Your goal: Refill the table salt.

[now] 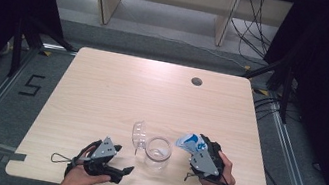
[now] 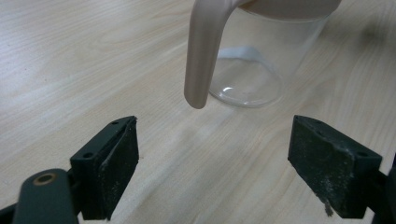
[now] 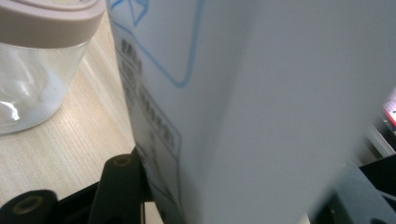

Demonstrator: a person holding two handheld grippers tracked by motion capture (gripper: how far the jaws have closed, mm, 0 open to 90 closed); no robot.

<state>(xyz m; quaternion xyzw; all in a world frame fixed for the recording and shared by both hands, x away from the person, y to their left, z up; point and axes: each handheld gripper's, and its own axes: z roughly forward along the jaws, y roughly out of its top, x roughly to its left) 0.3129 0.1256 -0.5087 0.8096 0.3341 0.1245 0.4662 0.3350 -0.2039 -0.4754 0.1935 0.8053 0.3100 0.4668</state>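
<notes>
Carton poised beside the jug, nothing poured yet.
The carton, tilted, sits gripped in my right jaws just right of the jug mid-worktop; the jug looks empty. My left jaws gape, holding nothing, facing its handle. Pouring remains.

My left gripper has its two black jaws spread wide, with bare wooden table between them. Just ahead stands a clear glass jar with a beige rim, and its beige handle hangs down toward me, clear of both pads.
</notes>
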